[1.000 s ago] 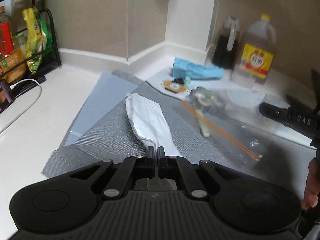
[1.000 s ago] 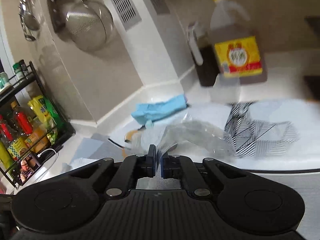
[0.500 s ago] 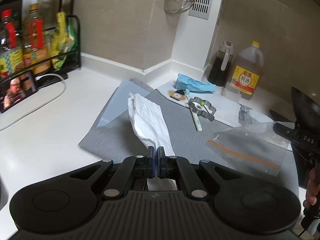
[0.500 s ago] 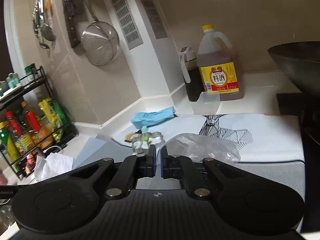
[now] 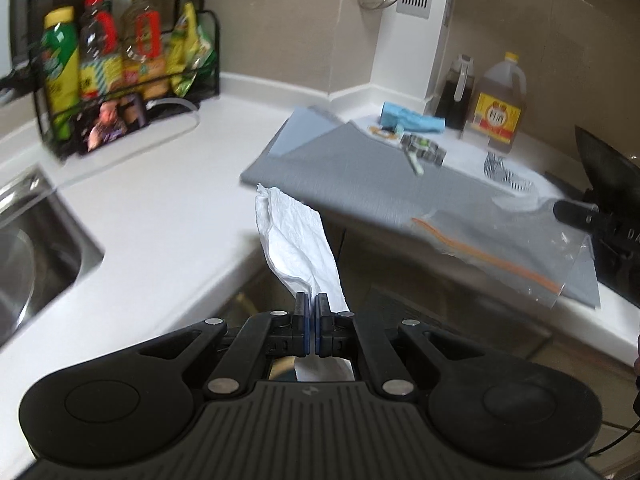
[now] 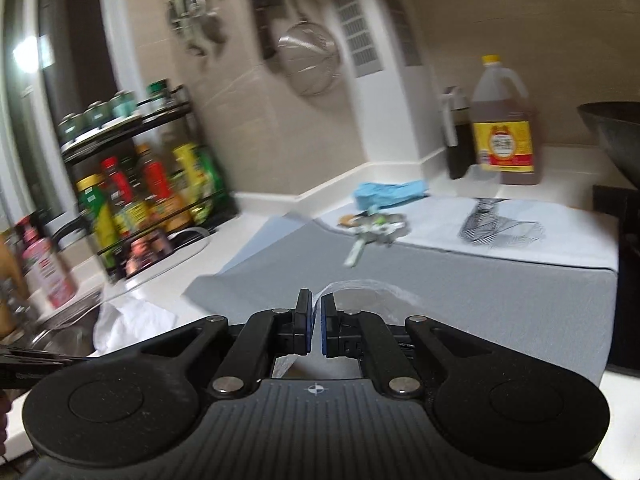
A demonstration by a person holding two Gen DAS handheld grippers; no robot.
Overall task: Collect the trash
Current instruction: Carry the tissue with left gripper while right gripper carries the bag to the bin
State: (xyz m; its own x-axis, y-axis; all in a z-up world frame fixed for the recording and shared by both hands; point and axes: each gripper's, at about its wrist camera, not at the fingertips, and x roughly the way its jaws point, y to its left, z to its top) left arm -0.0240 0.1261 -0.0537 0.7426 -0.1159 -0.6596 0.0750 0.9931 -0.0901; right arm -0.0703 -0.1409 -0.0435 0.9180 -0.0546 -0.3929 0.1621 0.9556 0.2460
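My left gripper (image 5: 311, 300) is shut on a crumpled white tissue (image 5: 294, 240) and holds it in the air past the counter's front edge. The tissue also shows low on the left in the right wrist view (image 6: 128, 320). My right gripper (image 6: 316, 304) is shut on a clear zip bag with an orange seal (image 5: 500, 240); only a curl of the plastic (image 6: 360, 288) shows past its fingers. On the grey mat (image 5: 360, 176) lie a green-handled utensil with a metal cutter (image 5: 420, 152), a small round wrapper (image 5: 378, 131) and a blue cloth (image 5: 412, 120).
A steel sink (image 5: 28, 248) sits at the left. A black rack of bottles (image 5: 120, 64) stands at the back left with a white cable (image 5: 172, 128) beside it. An oil jug (image 5: 498, 108) and a dark bottle (image 5: 456, 96) stand in the corner. A black wok (image 6: 612, 136) is at the right.
Both grippers have pulled back and up from the mat, carrying the tissue and the bag out over the counter's front edge. The sink and rack have come into view.
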